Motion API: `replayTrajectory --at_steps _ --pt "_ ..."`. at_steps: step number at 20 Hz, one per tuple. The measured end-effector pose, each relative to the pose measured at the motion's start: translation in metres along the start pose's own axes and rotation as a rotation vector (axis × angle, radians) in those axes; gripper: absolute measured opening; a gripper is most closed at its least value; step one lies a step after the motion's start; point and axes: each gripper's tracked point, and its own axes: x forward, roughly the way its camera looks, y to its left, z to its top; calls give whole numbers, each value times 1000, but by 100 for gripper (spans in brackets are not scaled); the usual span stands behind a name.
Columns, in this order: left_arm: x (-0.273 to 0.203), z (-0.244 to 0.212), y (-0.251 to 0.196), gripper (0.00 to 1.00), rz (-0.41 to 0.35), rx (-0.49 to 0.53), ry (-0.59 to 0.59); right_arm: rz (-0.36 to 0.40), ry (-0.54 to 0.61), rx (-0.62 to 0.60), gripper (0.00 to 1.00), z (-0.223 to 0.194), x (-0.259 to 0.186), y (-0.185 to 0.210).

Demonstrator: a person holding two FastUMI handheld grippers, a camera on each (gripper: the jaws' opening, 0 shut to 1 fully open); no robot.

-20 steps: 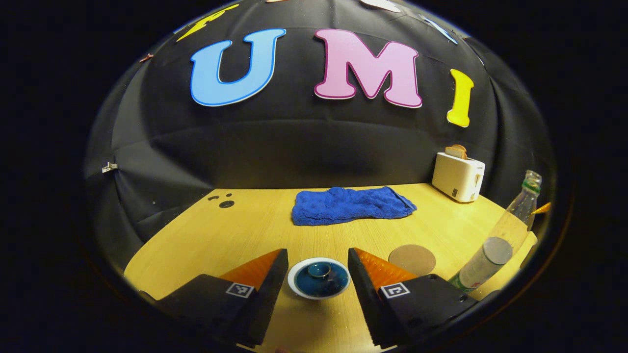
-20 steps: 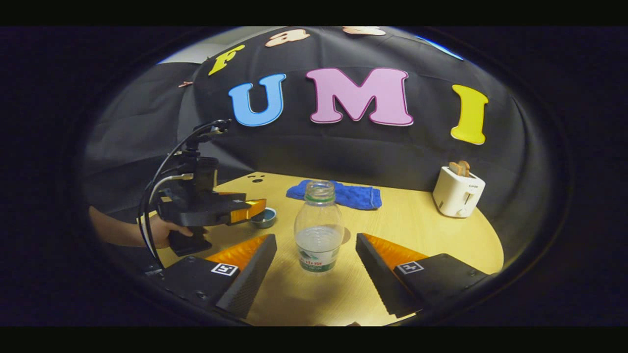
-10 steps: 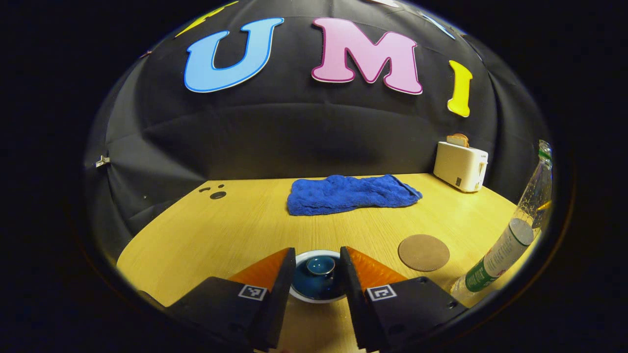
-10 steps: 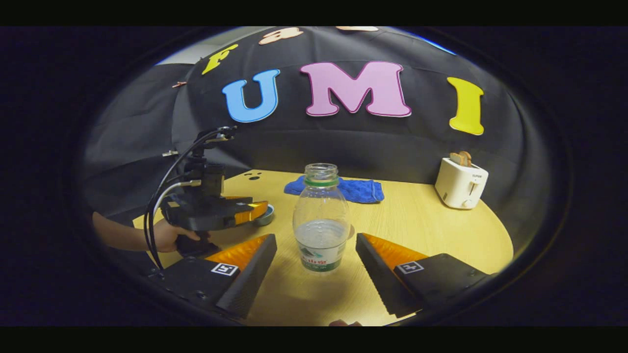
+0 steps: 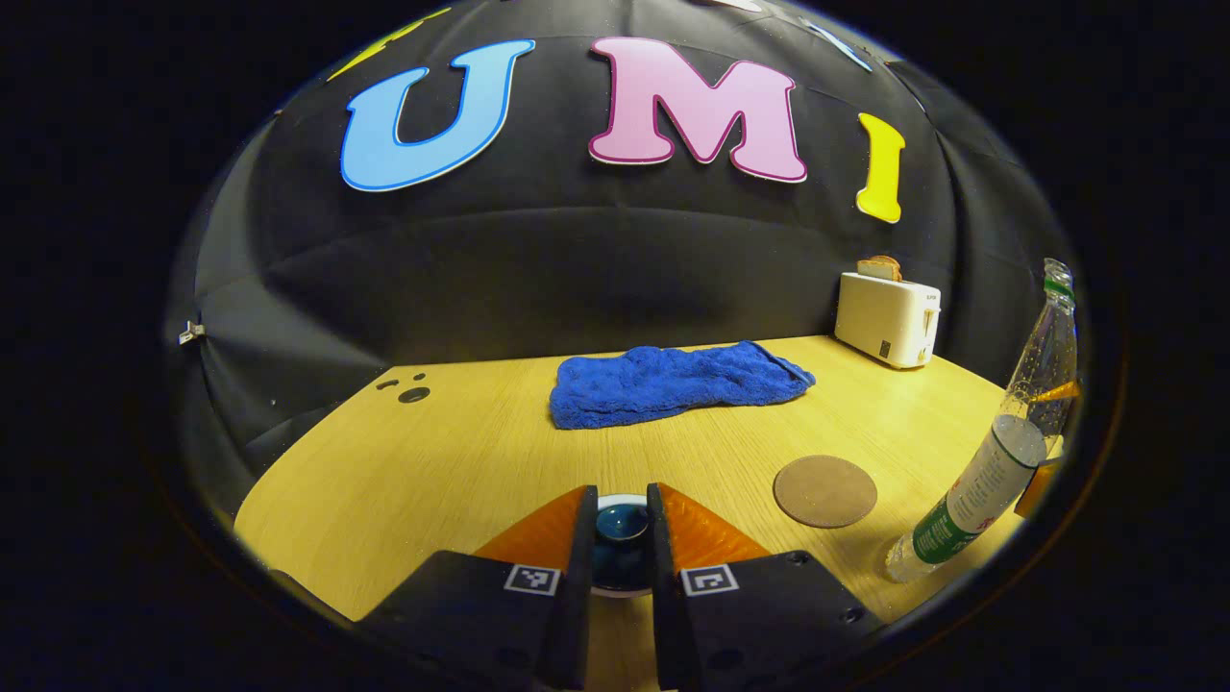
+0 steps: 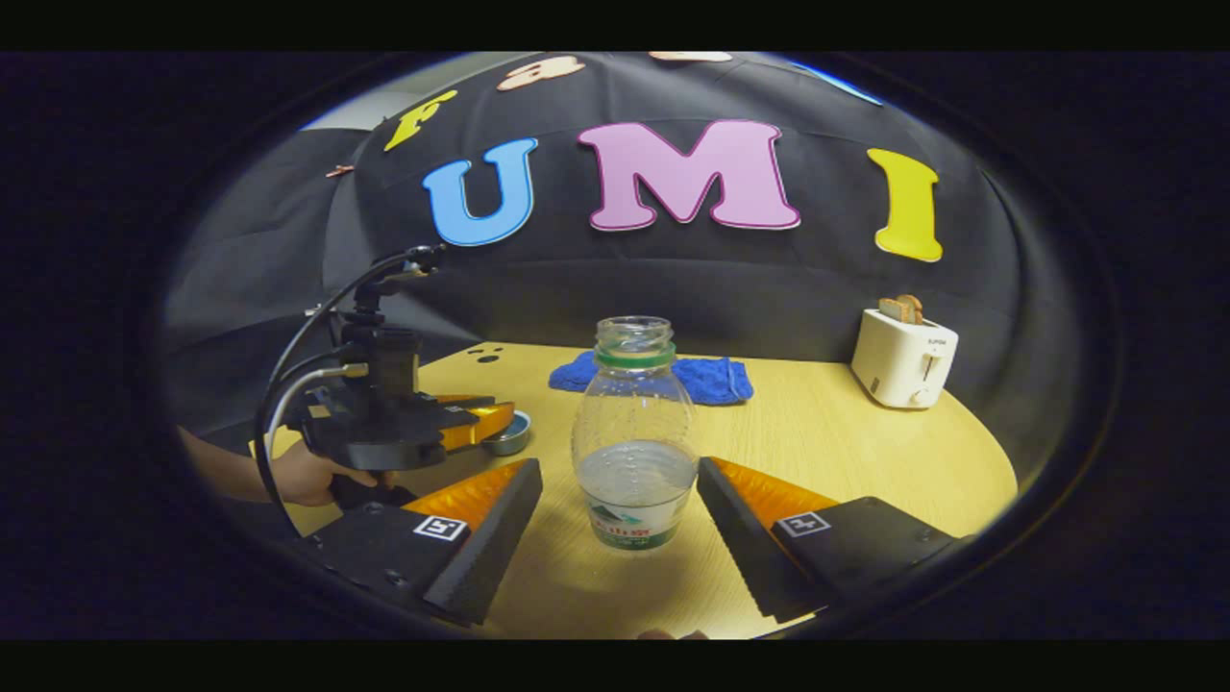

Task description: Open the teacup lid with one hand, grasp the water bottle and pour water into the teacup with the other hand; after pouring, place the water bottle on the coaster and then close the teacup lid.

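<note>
In the left gripper view my left gripper (image 5: 621, 509) is shut on the knob of the dark blue teacup lid (image 5: 621, 524), whose white rim shows just beyond the fingers. The round brown coaster (image 5: 824, 490) lies to the right of it. The clear, uncapped water bottle (image 5: 999, 452) stands at the far right. In the right gripper view the water bottle (image 6: 634, 432), partly filled and green-labelled, stands upright between the fingers of my open right gripper (image 6: 617, 468), with gaps on both sides. The left gripper (image 6: 500, 418) hovers over the teacup (image 6: 509, 440), held by a hand (image 6: 307, 473).
A blue towel (image 5: 673, 383) lies at the back of the wooden table (image 5: 432, 461). A white toaster (image 5: 886, 306) with bread in it stands at the back right. The toaster (image 6: 903, 360) and towel (image 6: 711, 377) lie beyond the bottle in the right gripper view.
My left gripper has lowered onto the teacup and its fingers have drawn in from wide open onto the lid's knob. My right gripper has moved closer around the bottle and stays open.
</note>
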Motion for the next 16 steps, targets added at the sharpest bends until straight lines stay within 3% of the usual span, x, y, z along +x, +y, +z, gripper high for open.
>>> replayTrajectory --at_steps 1,2,4,5,6,12,13,16 --pt "0 0 -1 26 -2 -7 1 -5 -3 0 100 0 2 0" --pt "0 1 -2 29 -6 -14 0 -11 -9 5 100 0 3 0" --pt "-4 8 -1 25 -3 -14 -17 -18 -19 21 100 1 7 1" --pt "-6 13 0 29 1 -11 -27 -23 -22 26 100 2 8 1" --pt "-8 18 1 25 6 -10 -32 -24 -25 28 100 2 10 1" --pt "-42 30 6 29 29 -2 -37 -57 -39 38 100 -2 24 -4" --pt "-47 31 9 25 40 6 -33 -59 -44 37 95 -2 28 -4" --pt "-62 33 9 28 59 -5 -32 -76 -47 16 100 -7 40 -5"
